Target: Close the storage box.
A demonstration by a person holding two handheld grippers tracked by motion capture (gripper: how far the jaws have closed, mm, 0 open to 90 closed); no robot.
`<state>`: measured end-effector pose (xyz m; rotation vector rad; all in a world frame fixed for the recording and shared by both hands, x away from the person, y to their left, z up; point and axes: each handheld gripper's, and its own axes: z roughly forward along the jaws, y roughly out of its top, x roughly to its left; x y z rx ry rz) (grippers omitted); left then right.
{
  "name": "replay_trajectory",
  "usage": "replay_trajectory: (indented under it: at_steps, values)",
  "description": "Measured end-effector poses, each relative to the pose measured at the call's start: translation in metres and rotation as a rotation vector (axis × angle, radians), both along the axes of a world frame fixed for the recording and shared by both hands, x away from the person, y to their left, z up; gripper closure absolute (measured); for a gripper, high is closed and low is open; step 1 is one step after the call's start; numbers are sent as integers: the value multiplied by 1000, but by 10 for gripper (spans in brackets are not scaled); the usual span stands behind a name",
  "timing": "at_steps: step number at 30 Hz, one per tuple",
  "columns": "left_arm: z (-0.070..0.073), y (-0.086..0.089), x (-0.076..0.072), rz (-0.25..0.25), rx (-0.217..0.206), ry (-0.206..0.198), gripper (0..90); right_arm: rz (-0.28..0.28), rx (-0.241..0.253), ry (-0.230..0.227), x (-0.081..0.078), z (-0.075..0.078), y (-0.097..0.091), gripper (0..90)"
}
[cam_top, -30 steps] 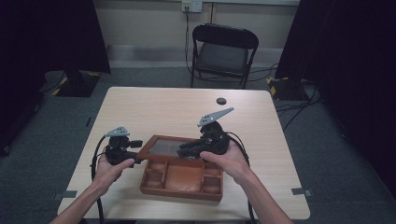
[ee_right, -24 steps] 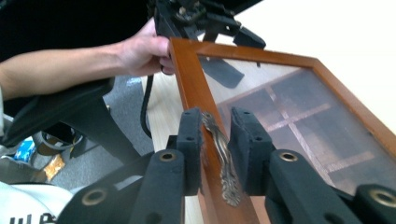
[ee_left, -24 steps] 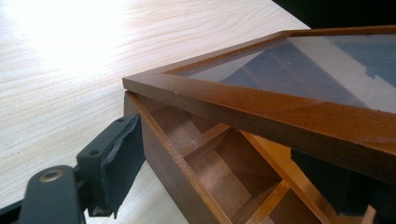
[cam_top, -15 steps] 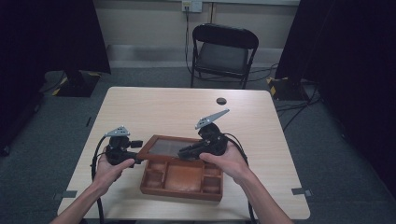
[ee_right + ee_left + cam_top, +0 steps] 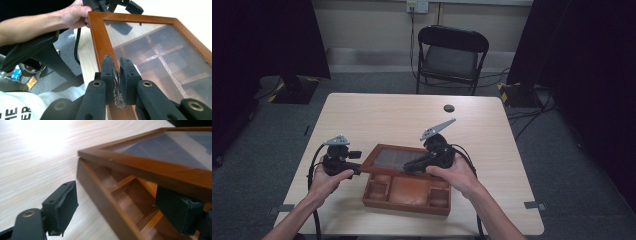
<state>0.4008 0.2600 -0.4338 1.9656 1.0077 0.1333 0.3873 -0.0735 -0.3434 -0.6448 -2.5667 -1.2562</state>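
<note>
So here's the wooden compartment box (image 5: 407, 192) sitting at the near edge of the table (image 5: 377, 117), right in front of the person. Its glass-paned lid (image 5: 394, 159) is tipped up, hinged along the far side, so the front edge is what has to travel.

Right gripper (image 5: 116, 75) has just been closing and is now pinched tight on the little ornate metal handle (image 5: 116, 92) at the front rail of the lid (you can see the brass filigree squeezed between the pads in the right gripper view). The lid frame runs away from the jaws along its long side, so I'd guess the next move is a swing about the far hinge.

Left gripper (image 5: 125, 205) is at the box's left end with its jaws apart, one pad outside the box wall and the other tucked in under the raised lid frame, not clamped on anything that I can see. Looks like it's there to steady the box.

Farther back there's a small dark round thing (image 5: 449, 108) on the table, well apart from the box, and a black folding chair (image 5: 451, 55) beyond the table. Nothing in the lid's way
</note>
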Motion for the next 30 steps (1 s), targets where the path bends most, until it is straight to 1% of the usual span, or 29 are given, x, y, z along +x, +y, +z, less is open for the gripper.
replay_trajectory:
  at_steps: [1,4,6,8,10,13,15,16,20,23,24,26,30]
  values:
    - [-1,2,1,6,0,2,199,3,-8,4,-1,-1,0,824]
    - [-2,13,5,44,-1,4,202,7,-14,-1,-2,-2,-3,823]
    - [-2,18,7,72,-6,6,202,9,-11,-7,-4,-3,-5,822]
    - [-3,21,9,87,-10,8,202,11,-11,-9,-5,-5,-6,822]
    - [-3,23,11,96,-8,8,202,15,-12,-20,-6,-6,-7,822]
    - [-4,25,11,106,-10,9,202,18,-23,-23,-10,-11,-7,821]
    - [-4,25,12,110,-14,12,202,24,-33,-21,-13,-14,-6,821]
    - [-4,25,12,110,-11,12,202,29,-52,-12,-14,-17,-5,821]
    - [-4,24,12,112,-12,12,202,39,-64,-11,-16,-22,-3,821]
    - [-4,25,12,117,-14,14,202,35,-76,-20,-21,-26,-2,821]
    - [-4,26,12,122,-9,10,202,34,-83,-31,-22,-27,-2,821]
    - [-6,28,13,129,-8,13,202,28,-83,-39,-25,-30,-2,820]
    - [-7,29,14,138,-6,18,202,32,-90,-43,-29,-36,-1,821]
